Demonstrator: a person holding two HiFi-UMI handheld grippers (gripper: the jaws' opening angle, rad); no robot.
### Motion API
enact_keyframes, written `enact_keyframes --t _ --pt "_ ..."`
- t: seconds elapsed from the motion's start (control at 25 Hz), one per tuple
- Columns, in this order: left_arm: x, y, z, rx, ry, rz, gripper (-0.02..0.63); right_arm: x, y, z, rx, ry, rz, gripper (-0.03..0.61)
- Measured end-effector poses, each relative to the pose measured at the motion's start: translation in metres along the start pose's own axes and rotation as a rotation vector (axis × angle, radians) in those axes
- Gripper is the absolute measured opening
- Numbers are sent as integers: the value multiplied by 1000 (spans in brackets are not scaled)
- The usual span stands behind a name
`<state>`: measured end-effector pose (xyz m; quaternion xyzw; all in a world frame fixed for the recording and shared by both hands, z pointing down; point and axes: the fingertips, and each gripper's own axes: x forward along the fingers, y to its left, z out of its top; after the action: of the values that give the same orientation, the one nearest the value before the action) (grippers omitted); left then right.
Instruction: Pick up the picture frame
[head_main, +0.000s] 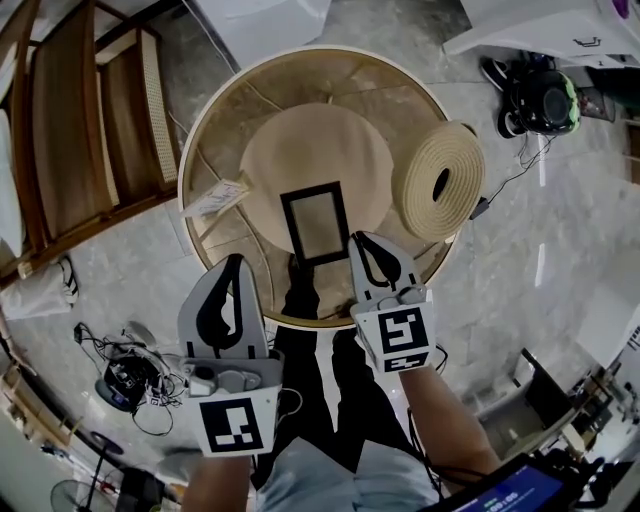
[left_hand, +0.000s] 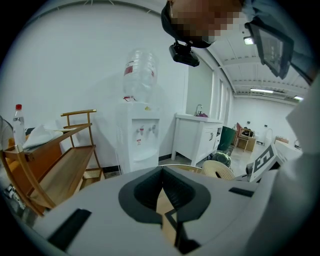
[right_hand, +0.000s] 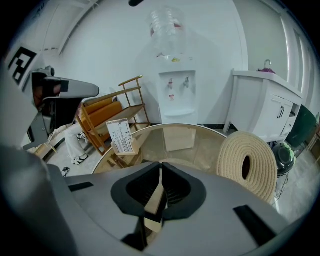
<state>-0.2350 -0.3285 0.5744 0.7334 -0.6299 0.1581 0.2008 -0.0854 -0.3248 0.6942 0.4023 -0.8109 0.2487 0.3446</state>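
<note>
The picture frame (head_main: 316, 224) lies mid-table (head_main: 215, 95), a coiled mat (head_main: 440, 180) to its right, a card (head_main: 215, 198) to its left.

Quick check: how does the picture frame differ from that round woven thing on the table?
Shape: the picture frame is a black-edged rectangle; the woven disc is round and pale, with a dark hole in its middle.
Pose: the picture frame lies flat; the woven disc stands on its edge.
Place: the picture frame is mid-table, the woven disc at the right rim.
Both rest on the round table.
</note>
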Motion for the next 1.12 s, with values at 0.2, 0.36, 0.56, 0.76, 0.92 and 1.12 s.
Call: enact_keyframes --t 0.2,0.36,0.56,0.76,0.92,1.12 --pt "5 6 -12 -7 27 0 15 21 0 -20 19 33 26 106" --pt "9 6 -23 -17 43 -1 15 34 -1 -32 36 57 30 107" --pt "19 5 -39 -23 73 -13 15 50 -8 -56 39 110 30 112" --pt "24 3 -50 -36 85 -22 15 62 -12 -76 49 138 25 114" --pt "26 3 -59 -38 102 -28 15 70 -12 -88 58 159 26 114" --pt "28 8 -64 -43 107 -25 15 78 -13 -94 72 164 24 117"
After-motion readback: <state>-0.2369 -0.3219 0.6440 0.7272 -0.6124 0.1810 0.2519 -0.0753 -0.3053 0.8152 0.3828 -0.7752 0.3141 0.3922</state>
